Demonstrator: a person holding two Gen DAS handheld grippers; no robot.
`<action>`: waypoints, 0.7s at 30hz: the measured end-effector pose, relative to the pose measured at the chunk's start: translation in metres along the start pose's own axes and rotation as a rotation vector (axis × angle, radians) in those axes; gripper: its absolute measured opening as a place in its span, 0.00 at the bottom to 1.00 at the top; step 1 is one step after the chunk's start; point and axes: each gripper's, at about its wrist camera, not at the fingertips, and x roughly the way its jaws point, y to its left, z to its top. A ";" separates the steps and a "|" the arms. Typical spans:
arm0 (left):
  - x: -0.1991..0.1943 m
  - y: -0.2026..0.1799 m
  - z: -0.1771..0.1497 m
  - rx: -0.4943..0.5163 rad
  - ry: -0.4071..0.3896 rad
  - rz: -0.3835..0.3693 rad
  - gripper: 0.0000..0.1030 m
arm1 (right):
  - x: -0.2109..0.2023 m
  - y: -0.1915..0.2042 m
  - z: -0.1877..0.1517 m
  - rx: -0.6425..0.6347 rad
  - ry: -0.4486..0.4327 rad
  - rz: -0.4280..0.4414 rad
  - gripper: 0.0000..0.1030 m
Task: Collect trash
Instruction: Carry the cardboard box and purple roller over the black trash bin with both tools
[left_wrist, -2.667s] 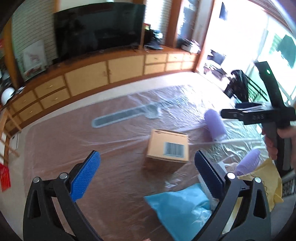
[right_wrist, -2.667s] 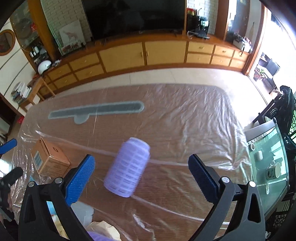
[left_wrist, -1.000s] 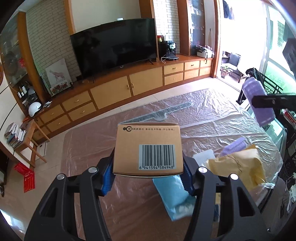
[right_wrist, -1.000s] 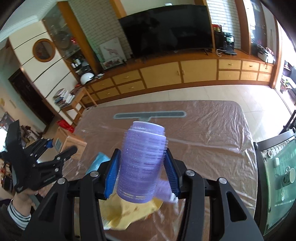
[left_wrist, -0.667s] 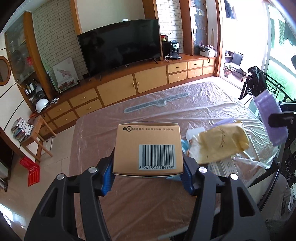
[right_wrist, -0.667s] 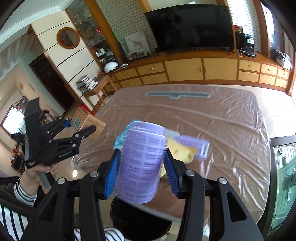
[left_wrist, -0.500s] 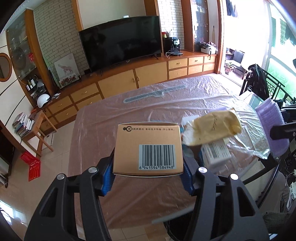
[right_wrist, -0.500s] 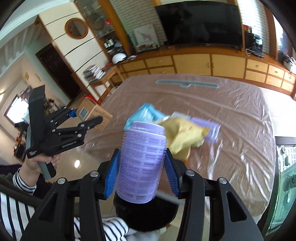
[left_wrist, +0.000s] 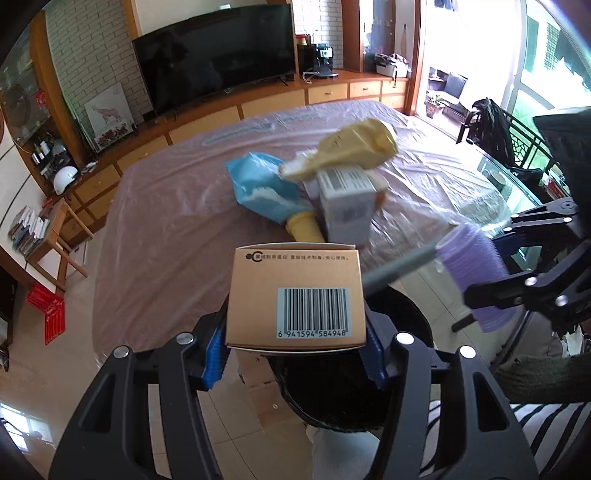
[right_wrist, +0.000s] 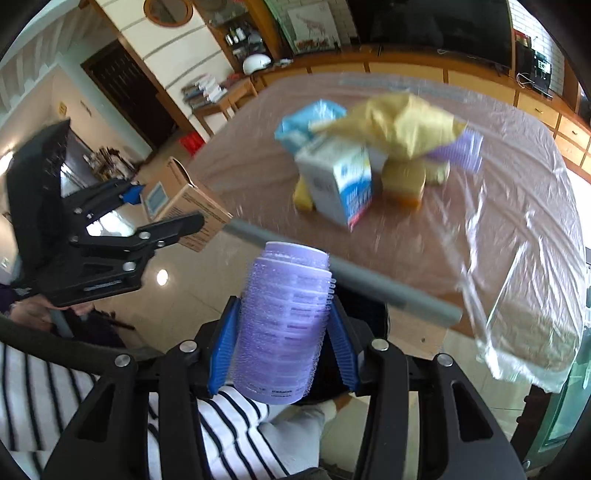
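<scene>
With both claws clamped, left gripper (left_wrist: 295, 354) on the box (left_wrist: 295, 295), right gripper (right_wrist: 282, 350) on the purple roller (right_wrist: 284, 328), the black bin (left_wrist: 399, 369) sits at four o'clock, just under the box.

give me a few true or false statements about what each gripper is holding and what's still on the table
1. The left gripper is shut on a cardboard box with a barcode. True.
2. The right gripper is empty, jaws wide apart. False: it is shut on a purple hair roller.
3. A black bin sits on the floor below the cardboard box. True.
4. A blue bag lies on the table. True.
5. The table's wood is bare. False: clear plastic sheeting covers it.
6. The yellow bag is already in the black bin. False: it is on the pile on the table.
</scene>
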 end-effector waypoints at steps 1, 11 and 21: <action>0.002 -0.003 -0.005 0.003 0.013 -0.005 0.57 | 0.004 0.001 -0.003 -0.004 0.007 -0.004 0.45; 0.028 -0.024 -0.034 0.048 0.090 -0.029 0.57 | 0.048 -0.006 -0.034 0.017 0.070 -0.044 0.45; 0.064 -0.033 -0.054 0.090 0.150 -0.039 0.57 | 0.089 -0.017 -0.040 0.038 0.104 -0.121 0.45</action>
